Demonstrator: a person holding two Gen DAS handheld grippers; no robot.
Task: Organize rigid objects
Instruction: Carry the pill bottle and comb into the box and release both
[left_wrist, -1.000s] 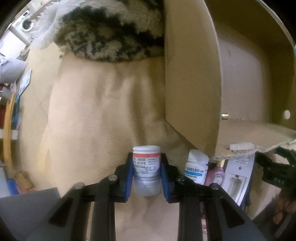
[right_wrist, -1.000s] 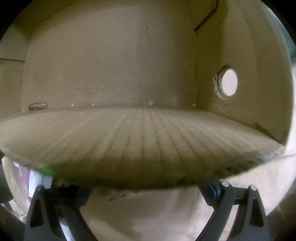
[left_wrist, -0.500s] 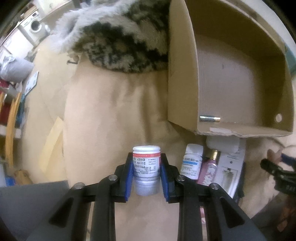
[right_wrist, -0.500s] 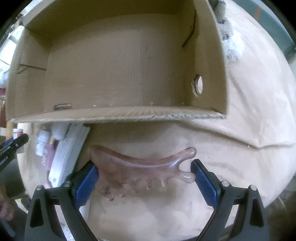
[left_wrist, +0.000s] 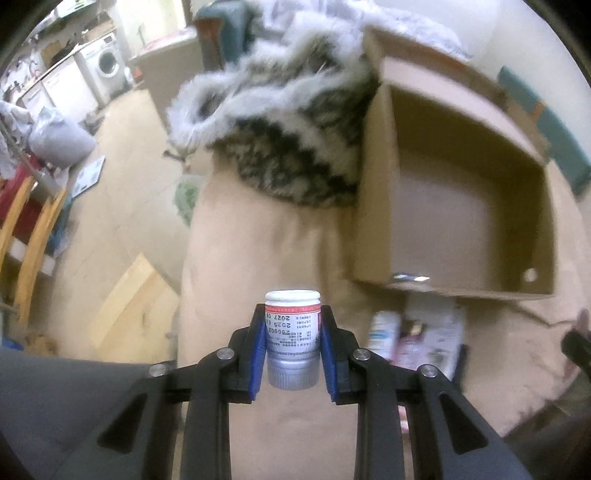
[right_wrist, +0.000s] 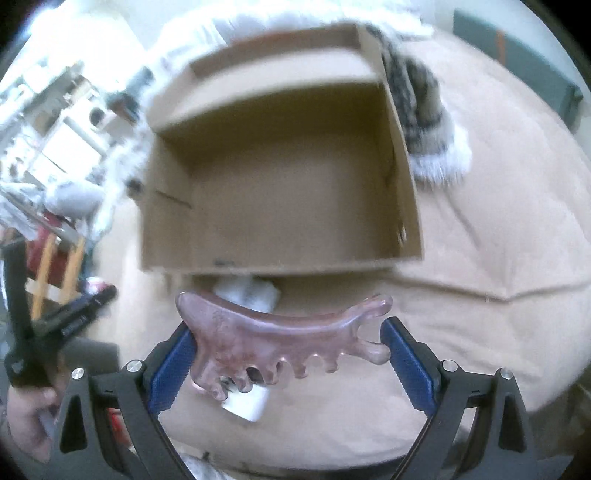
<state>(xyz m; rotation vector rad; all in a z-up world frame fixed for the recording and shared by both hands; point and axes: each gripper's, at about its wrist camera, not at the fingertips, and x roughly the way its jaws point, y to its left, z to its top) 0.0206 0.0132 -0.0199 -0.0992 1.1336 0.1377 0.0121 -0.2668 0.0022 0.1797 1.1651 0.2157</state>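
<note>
Left wrist: bottle (left_wrist: 292, 339) clamped between left tongs (left_wrist: 292, 354).

White red-banded bottle (left_wrist: 292, 332); translucent pink comb (right_wrist: 280, 343); brown box (right_wrist: 280, 192).

White-capped medicine bottle (left_wrist: 292, 339) and pink toothed comb (right_wrist: 284, 347) both held aloft.

Small metal object (left_wrist: 411, 277) in cardboard box (left_wrist: 373, 206): blurred, identity unclear. White bottle (left_wrist: 382, 334) and packets (left_wrist: 432, 332) below box: smeared, labels unreadable. White package (right_wrist: 246, 404) in right view mostly hidden behind pink comb-shaped tool (right_wrist: 273, 341). Fur garment (right_wrist: 424, 122) part hidden by box wall. Room background blurred.
</note>
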